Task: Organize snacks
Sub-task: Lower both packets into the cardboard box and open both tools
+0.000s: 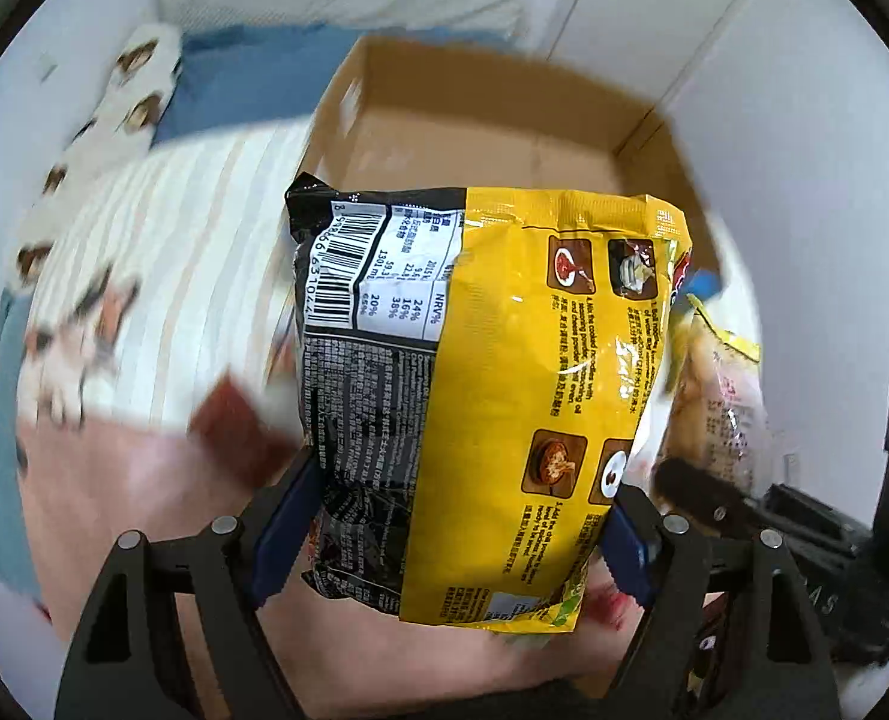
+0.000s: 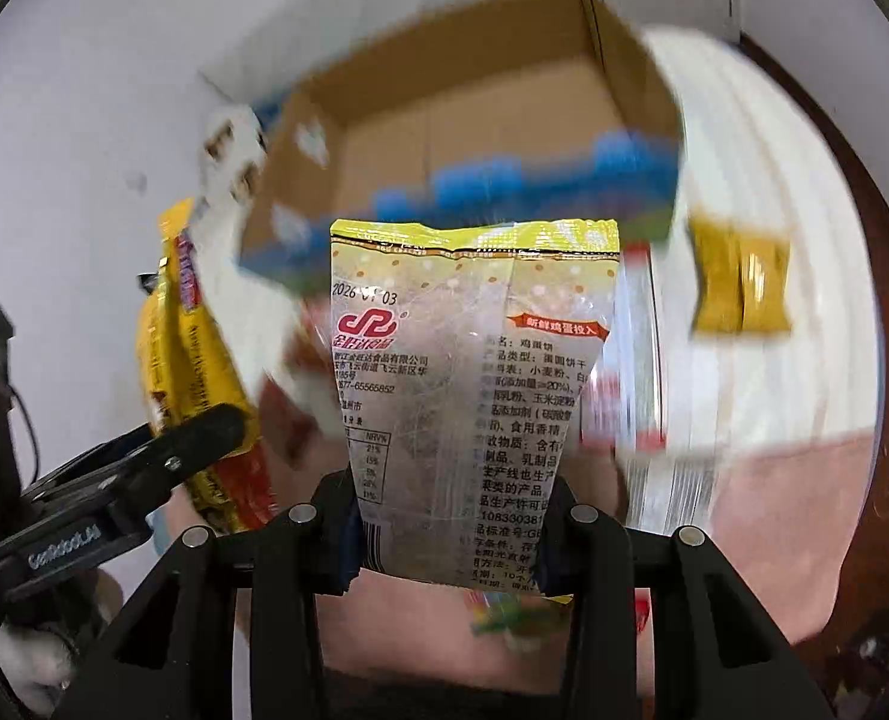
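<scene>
Bed [image 1: 162, 276] seen under everything. Open box [image 1: 492, 138] set on it, beyond both packets. Noodle packet [image 1: 492, 396] clamped upright in left gripper [image 1: 456, 534], hiding the box's near wall. Biscuit packet [image 2: 468, 396] pinched by right gripper [image 2: 444, 534]. Yellow packet [image 2: 738, 282] lies beside box.

A yellow-and-black noodle packet [image 1: 474, 396] carried a white barcode panel. The clear biscuit bag [image 2: 468, 396] had a lime-green polka-dot top and red logo. The box [image 1: 504, 132] was plain brown; the bedspread [image 1: 174, 276] was cream-striped and pink.
</scene>
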